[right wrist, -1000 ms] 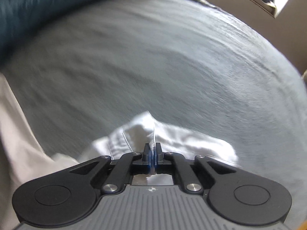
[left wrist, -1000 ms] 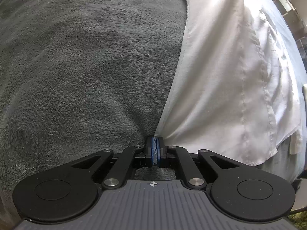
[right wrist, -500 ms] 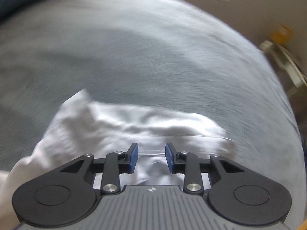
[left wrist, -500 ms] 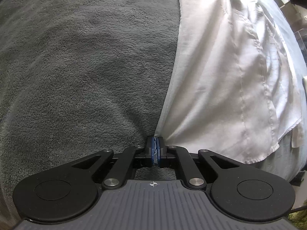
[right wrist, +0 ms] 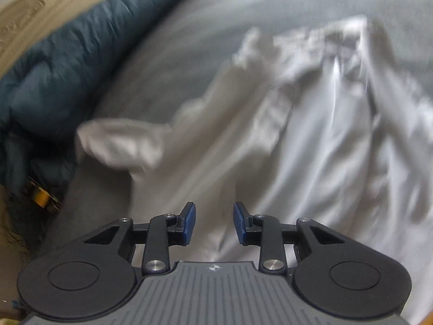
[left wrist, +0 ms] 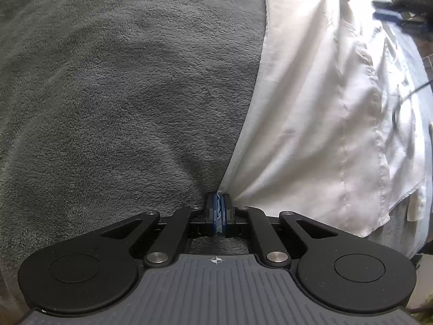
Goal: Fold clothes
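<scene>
The jaws of the left gripper (left wrist: 219,211) are pinched tight on a corner of the white shirt (left wrist: 319,108), while those of the right gripper (right wrist: 213,223) stand partly apart with nothing between them, only cloth lying beneath. The shirt is spread on the grey blanket (left wrist: 113,86), running from the left grip up toward one o'clock; in the right wrist view it fills the space from twelve to four o'clock, one sleeve (right wrist: 121,143) flung out at nine o'clock toward a dark blue quilt (right wrist: 54,62). By my reckoning this is the laying-out stage: one end freed, the other held. The next move likely calls for the right gripper to pick a fresh hold, maybe that sleeve. There are no containers in sight
</scene>
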`<state>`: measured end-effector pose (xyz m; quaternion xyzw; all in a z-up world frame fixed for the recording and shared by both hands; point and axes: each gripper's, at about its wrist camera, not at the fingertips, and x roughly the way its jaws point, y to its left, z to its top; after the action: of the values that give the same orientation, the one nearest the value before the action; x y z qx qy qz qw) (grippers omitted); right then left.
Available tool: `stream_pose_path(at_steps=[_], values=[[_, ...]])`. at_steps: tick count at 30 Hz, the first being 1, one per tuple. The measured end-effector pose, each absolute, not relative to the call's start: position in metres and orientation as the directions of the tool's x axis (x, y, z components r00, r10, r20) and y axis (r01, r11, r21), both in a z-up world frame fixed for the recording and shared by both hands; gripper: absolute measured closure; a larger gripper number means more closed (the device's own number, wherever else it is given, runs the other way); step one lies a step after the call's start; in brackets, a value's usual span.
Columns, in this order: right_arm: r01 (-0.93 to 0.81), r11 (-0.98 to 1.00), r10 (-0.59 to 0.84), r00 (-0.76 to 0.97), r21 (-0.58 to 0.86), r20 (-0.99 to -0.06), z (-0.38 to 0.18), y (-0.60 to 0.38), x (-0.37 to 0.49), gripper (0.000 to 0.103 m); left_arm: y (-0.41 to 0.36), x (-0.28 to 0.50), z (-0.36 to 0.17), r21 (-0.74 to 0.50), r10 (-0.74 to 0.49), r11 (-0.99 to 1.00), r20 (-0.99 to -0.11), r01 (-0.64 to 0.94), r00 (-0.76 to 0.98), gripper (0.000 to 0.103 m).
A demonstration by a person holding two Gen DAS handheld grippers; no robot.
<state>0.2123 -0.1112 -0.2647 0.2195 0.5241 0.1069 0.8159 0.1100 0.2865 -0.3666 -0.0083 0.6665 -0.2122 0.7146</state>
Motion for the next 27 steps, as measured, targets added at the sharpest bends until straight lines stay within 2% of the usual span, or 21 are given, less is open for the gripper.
stream_pose_path(at_steps=[4,8,11,12,13,15,19,23,27], values=[[0.072,0.884,0.391,0.426,0.461,-0.816,-0.300,-0.097,0.217,0.071,0.274,0.100,-0.368,-0.260,-0.286,0.913,-0.958,0.313,0.038,0.099],[0.088,0.899,0.362,0.408,0.430,-0.838,-0.317,-0.087,0.222,0.071,0.262,0.090,-0.370,-0.232,-0.266,0.914,-0.962,0.331,0.058,0.099],[0.081,0.908,0.344,0.418,0.412,-0.840,-0.317,-0.085,0.217,0.075,0.255,0.084,-0.372,-0.219,-0.255,0.918,-0.964,0.329,0.070,0.099],[0.079,0.909,0.342,0.422,0.410,-0.840,-0.317,-0.084,0.215,0.081,0.253,0.082,-0.373,-0.215,-0.252,0.920,-0.965,0.328,0.073,0.099],[0.072,0.912,0.339,0.419,0.403,-0.843,-0.317,-0.082,0.214,0.098,0.251,0.081,-0.374,-0.211,-0.249,0.920,-0.965,0.330,0.077,0.099],[0.047,0.922,0.333,0.411,0.385,-0.849,-0.316,-0.077,0.209,0.101,0.255,0.087,-0.372,-0.204,-0.244,0.921,-0.966,0.331,0.084,0.099],[0.013,0.939,0.304,0.430,0.343,-0.850,-0.305,-0.073,0.196,0.102,0.221,0.094,-0.356,-0.193,-0.238,0.922,-0.966,0.337,0.097,0.099],[0.101,0.937,0.253,0.461,0.334,-0.851,-0.296,-0.090,0.179,0.102,0.215,0.091,-0.358,-0.191,-0.238,0.921,-0.966,0.339,0.101,0.099],[0.189,0.888,0.289,0.478,0.418,-0.830,-0.302,-0.107,0.167,0.102,0.264,0.077,-0.353,-0.190,-0.239,0.919,-0.965,0.346,0.106,0.099]])
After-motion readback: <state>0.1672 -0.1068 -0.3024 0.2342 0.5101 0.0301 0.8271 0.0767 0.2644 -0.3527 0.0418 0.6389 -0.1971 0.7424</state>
